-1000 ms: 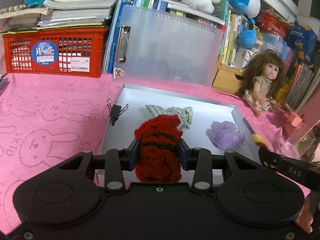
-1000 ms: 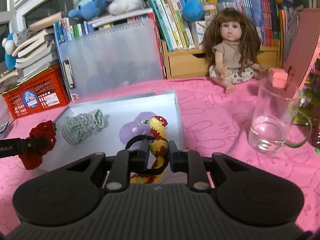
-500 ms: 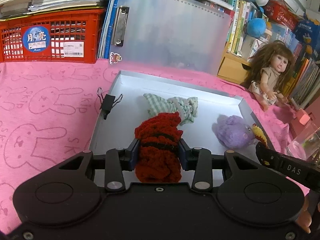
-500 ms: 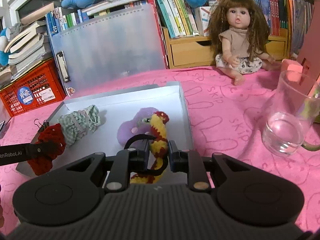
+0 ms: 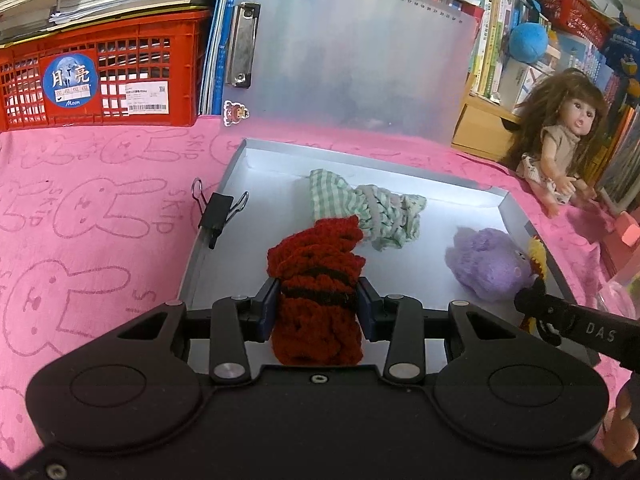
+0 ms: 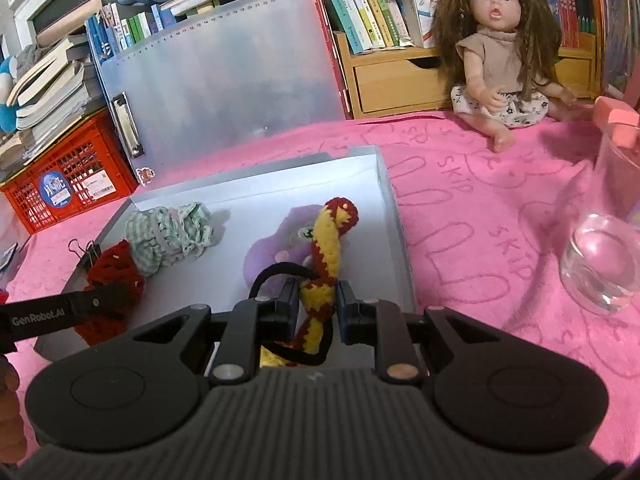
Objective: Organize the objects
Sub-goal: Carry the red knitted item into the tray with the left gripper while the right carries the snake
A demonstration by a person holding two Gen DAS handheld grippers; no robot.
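Observation:
My left gripper [image 5: 318, 306] is shut on a red crocheted scrunchie [image 5: 316, 280] with a dark stripe, held over the near left part of the grey tray [image 5: 248, 152]. It also shows in the right wrist view [image 6: 114, 280]. My right gripper [image 6: 318, 306] is shut on a yellow and red crocheted band [image 6: 326, 248] with a black elastic loop, over the tray's near right part. In the tray lie a green checked scrunchie [image 5: 372, 210] and a purple fluffy scrunchie [image 5: 486, 264].
A black binder clip [image 5: 218, 212] sits on the tray's left rim. A glass mug [image 6: 604, 248] stands right of the tray. A doll [image 6: 500, 64], a clipboard [image 5: 352, 52], a red crate [image 5: 100, 84] and books line the back of the pink cloth.
Both grippers have moved forward and lower over the tray, still holding their items. The tray and its contents look nearer and larger.

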